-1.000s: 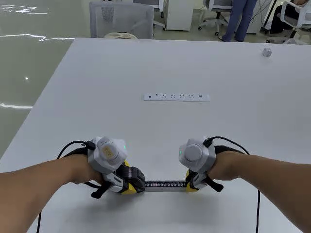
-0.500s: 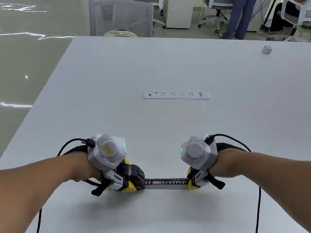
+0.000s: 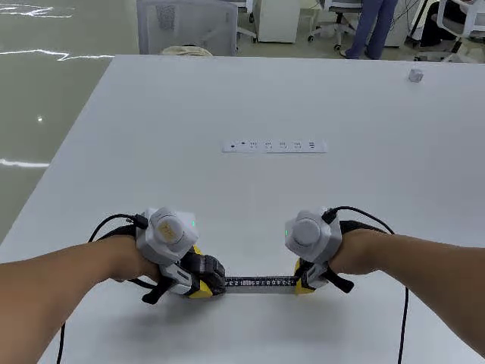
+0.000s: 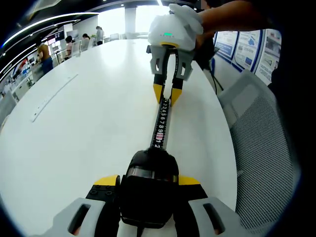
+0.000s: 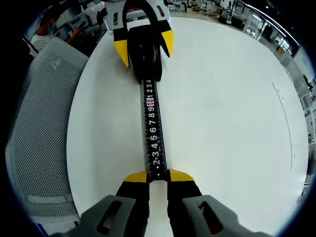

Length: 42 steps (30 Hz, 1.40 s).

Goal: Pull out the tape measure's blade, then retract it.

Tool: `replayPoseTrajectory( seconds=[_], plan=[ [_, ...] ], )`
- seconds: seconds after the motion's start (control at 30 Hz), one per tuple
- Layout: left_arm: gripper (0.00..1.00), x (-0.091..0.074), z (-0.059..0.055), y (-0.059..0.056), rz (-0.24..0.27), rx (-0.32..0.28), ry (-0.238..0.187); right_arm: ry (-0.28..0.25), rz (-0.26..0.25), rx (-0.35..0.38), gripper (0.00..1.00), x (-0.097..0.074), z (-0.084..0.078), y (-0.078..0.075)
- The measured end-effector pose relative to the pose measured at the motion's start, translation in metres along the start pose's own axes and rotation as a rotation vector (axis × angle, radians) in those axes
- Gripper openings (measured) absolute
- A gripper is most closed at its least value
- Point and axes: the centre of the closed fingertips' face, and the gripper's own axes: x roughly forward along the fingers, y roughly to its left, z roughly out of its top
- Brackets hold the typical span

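The black tape measure case (image 4: 148,185) sits between the yellow-tipped fingers of my left gripper (image 4: 148,181), which is shut on it; the case (image 3: 208,277) lies low over the white table near its front edge. Its blade (image 3: 259,284), printed with numbers, runs out to my right gripper (image 3: 301,287). In the right gripper view the blade (image 5: 152,131) stretches from the case (image 5: 144,49) to my right gripper (image 5: 158,176), whose jaws are shut on the blade's end. The left gripper view shows the blade (image 4: 161,128) reaching the right gripper (image 4: 167,96).
A white power strip (image 3: 273,146) lies flat at the table's middle. A small grey object (image 3: 414,75) rests at the far right. A mesh chair (image 3: 184,26) stands beyond the far edge, and a person's legs (image 3: 371,26) stand farther back. Cables trail from both grippers.
My right gripper has slid a little further right with the blade's end, so slightly more blade is out. The left gripper and case have stayed put.
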Motion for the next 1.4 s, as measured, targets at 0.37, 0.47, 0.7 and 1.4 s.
replayPoseTrajectory(
  seconds=[0.37, 0.47, 0.7, 1.4],
  plan=[
    [0.39, 0.0, 0.0, 0.0, 0.002, -0.006, 0.0, 0.006, -0.005, 0.003, 0.12, -0.001, -0.005, -0.001],
    [0.39, 0.0, 0.0, 0.0, 0.001, -0.013, -0.004, -0.001, -0.002, 0.02, 0.12, -0.001, -0.007, -0.002],
    [0.39, 0.0, 0.0, 0.0, 0.002, -0.006, -0.001, 0.009, -0.003, 0.002, 0.12, -0.002, -0.009, -0.001],
    [0.39, 0.0, 0.0, 0.0, 0.005, -0.003, 0.003, 0.003, -0.009, 0.001, 0.13, -0.005, -0.016, -0.001]
  ],
)
